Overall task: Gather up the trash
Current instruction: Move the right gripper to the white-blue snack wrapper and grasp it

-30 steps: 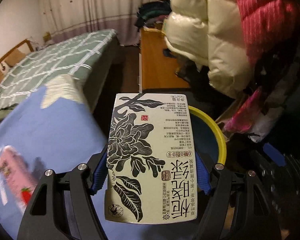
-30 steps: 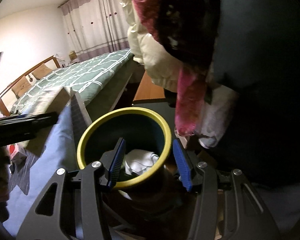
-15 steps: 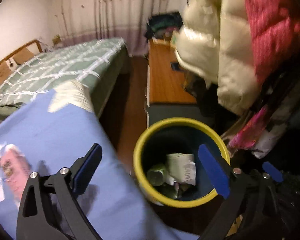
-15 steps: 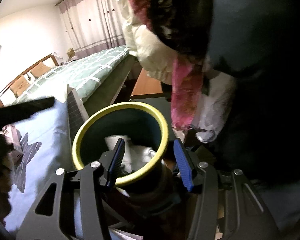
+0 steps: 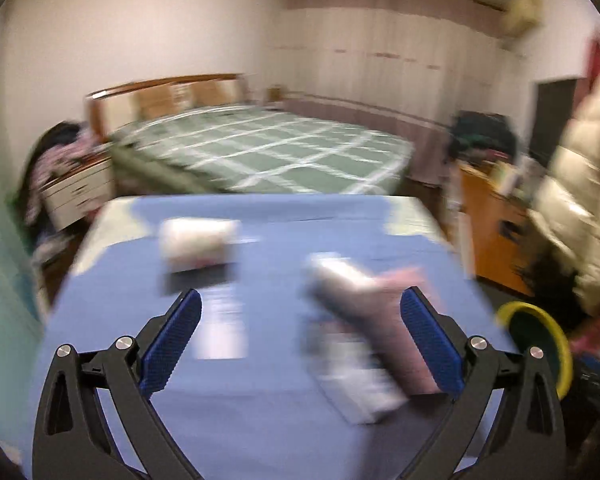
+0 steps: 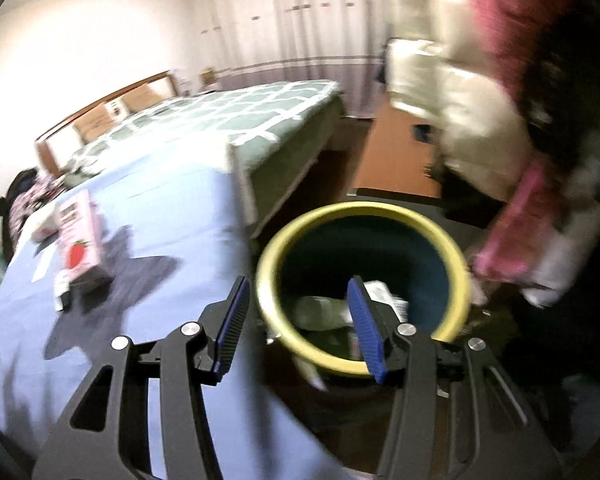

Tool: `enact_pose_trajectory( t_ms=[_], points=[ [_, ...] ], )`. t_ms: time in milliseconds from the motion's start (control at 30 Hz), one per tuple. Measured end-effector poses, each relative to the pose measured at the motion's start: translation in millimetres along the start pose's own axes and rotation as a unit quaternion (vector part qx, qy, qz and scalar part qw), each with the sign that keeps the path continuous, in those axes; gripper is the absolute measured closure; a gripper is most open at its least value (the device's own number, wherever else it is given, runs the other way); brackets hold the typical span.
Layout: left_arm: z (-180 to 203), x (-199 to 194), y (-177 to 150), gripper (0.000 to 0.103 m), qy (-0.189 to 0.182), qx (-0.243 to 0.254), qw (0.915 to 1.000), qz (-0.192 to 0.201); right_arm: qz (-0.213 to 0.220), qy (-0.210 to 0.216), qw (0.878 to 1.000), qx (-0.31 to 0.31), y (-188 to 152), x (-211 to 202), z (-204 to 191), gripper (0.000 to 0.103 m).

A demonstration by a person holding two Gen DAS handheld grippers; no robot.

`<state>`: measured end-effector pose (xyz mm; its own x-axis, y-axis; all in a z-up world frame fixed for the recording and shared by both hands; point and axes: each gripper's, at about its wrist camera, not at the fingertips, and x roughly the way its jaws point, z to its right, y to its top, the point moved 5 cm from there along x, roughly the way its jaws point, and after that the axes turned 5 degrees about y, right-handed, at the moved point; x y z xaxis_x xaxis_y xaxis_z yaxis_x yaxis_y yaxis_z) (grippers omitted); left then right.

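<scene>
The left gripper [image 5: 300, 340] stands wide open over the blue table [image 5: 240, 420], with nothing pressed between its blue pads [image 5: 168, 344]. Past the fingers, blurred by motion, litter lies on the cloth: a pink carton [image 5: 384, 332] on its side near the right pad, a flat white packet [image 5: 356, 384] partly under it, a pale slip of paper [image 5: 220, 328] nearer the left pad, and farther off a white roll-like package [image 5: 198, 242]. What each one is exactly cannot be told through the blur. At the table's right edge, lower down, shows the yellow rim of the bin [image 5: 540, 340].

The right gripper [image 6: 296, 328] is about half open and holds nothing. Its right finger is seen in front of the bin's mouth; its left finger lies over the table edge. The bin [image 6: 364, 216] sits just beside the table, dark blue inside with a yellow rim, and pale trash [image 6: 324, 312] lies at its bottom, a boxy white piece among it. In this view the pink carton [image 6: 78, 240], with a red strawberry on it, lies well to the left on the blue cloth, near small white scraps [image 6: 62, 292].

Beyond the table stands a bed [image 5: 260, 152] with a green checked cover and a wooden headboard. A cream padded coat [image 6: 452, 100] and pink clothing [image 6: 512, 232] hang above and right of the bin. Curtains [image 5: 380, 48] cover the far wall.
</scene>
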<state>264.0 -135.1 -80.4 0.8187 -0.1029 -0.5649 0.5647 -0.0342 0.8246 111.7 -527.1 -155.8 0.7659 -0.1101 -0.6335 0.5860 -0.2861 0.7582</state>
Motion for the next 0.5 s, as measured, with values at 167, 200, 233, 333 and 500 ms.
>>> enact_pose_trajectory(
  t_ms=[167, 200, 233, 333, 500],
  points=[
    [-110, 24, -12, 0.005, 0.106, -0.053, 0.9929, 0.004, -0.018, 0.058, 0.997, -0.057, 2, 19, -77, 0.054],
    [-129, 30, -16, 0.005, 0.124, -0.064, 0.9902, 0.003, -0.021, 0.068, 0.995, -0.071, 3, 22, -93, 0.054],
    [-145, 35, -22, 0.005, 0.139, -0.073, 0.9876, -0.002, -0.023, 0.076, 0.993, -0.082, 2, 24, -107, 0.054],
    [-181, 46, -35, 0.005, 0.171, -0.095, 0.9807, -0.011, -0.027, 0.111, 0.987, -0.113, 3, 30, -152, 0.054],
    [-196, 53, -47, 0.005, 0.173, -0.117, 0.9777, -0.021, -0.049, 0.169, 0.971, -0.162, 0, 46, -219, 0.054]
  ],
)
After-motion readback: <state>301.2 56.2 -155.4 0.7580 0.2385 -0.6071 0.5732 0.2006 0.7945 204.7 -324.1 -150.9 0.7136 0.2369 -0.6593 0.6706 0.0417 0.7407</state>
